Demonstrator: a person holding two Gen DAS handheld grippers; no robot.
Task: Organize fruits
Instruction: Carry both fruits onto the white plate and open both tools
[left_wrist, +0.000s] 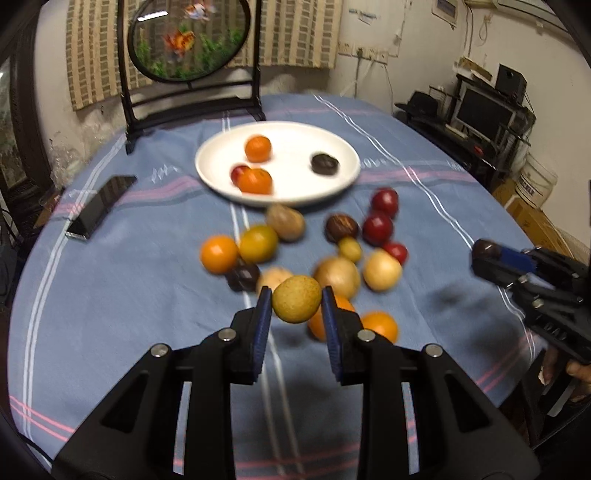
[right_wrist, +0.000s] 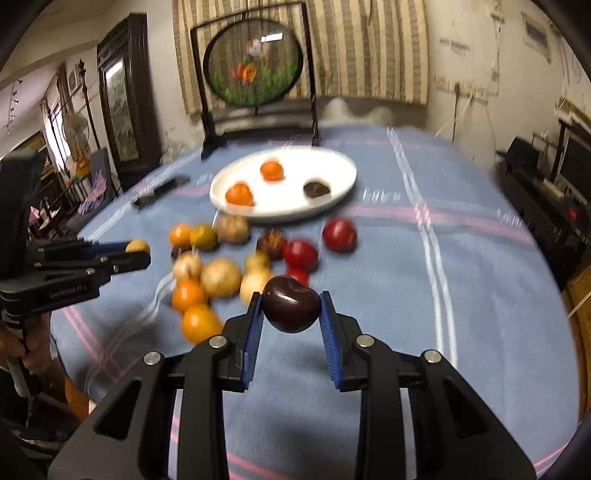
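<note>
The left gripper clamps a round, speckled yellow-green fruit; the right gripper clamps a glossy, heart-shaped dark purple plum, both above the cloth-covered bench.

Our left gripper sits low in the frame, clamped tight; our right gripper likewise, both angled downward.

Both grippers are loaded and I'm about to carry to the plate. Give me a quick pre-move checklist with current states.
1. Left gripper shut on yellow-green fruit: ok.
2. Right gripper shut on dark plum: ok.
3. Both fruits lifted off the blue tablecloth: ok.
4. White plate has bare room between its fruits: ok.
5. Grip firmness for the carry: cannot tell.
6. Black phone lies left of the plate, off the path: ok.
</note>
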